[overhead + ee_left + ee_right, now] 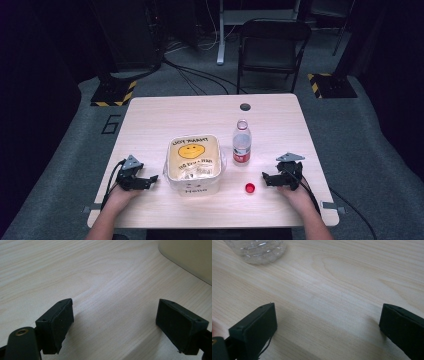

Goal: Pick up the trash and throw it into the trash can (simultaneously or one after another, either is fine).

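The red cap lies on the counter just beside the right hand-held gripper, near the bottle. Both the right and the left hand-held gripper stand wide, empty.

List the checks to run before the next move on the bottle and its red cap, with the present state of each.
1. Bottle upright on the table: ok.
2. Bottle mouth uncapped: ok; red cap lies on the table, apart from the bottle.
3. Right gripper open, nothing between its jaws: ok.
4. Left gripper open, nothing between its jaws: ok.
5. Path from right gripper to cap free of other things: ok.
6. Container beside the bottle, touching it or not: cannot tell.
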`<state>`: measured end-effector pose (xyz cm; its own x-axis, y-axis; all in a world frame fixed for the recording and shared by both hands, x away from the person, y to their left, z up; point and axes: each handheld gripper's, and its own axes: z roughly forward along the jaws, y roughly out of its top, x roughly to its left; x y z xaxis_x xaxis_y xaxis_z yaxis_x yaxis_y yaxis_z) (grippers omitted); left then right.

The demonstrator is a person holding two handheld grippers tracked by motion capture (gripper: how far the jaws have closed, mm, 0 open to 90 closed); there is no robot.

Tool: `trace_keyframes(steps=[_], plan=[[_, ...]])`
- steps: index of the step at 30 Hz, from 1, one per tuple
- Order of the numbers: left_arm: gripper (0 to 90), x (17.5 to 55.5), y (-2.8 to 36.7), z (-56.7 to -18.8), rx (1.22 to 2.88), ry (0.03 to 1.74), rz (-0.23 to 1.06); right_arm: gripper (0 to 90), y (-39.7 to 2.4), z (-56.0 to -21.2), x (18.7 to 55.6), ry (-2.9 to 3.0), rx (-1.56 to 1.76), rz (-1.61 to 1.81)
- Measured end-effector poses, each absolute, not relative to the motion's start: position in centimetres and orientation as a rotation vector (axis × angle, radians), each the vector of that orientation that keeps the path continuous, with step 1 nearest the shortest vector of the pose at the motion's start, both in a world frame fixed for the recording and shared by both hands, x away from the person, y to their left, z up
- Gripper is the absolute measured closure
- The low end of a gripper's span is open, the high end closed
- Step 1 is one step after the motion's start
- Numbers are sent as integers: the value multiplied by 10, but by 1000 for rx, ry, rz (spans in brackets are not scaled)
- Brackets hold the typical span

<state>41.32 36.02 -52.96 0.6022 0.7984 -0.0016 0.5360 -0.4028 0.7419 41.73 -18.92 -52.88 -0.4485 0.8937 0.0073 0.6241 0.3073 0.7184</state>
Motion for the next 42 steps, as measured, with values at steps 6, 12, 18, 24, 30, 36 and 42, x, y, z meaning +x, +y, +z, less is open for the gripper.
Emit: trace_keyframes(steps=[6,12,18,24,30,36,42], plan=[[146,415,359,-530,2100,1050,467,2,-190,-529,416,2191,1344,925],[145,415,359,-529,2110,1050,458,0,-190,-529,415,2206,1330,930],[145,415,359,-529,2114,1050,455,0,-192,-528,414,2241,1300,930],[145,415,359,-529,2111,1050,457,148,-190,-523,412,2267,1304,935],[145,415,359,-529,2107,1050,461,299,-192,-516,411,2311,1288,900],[145,415,359,-529,2105,1051,462,327,-192,-508,409,2312,1318,897],[145,415,359,-529,2105,1051,463,336,-191,-492,405,2290,1266,951]])
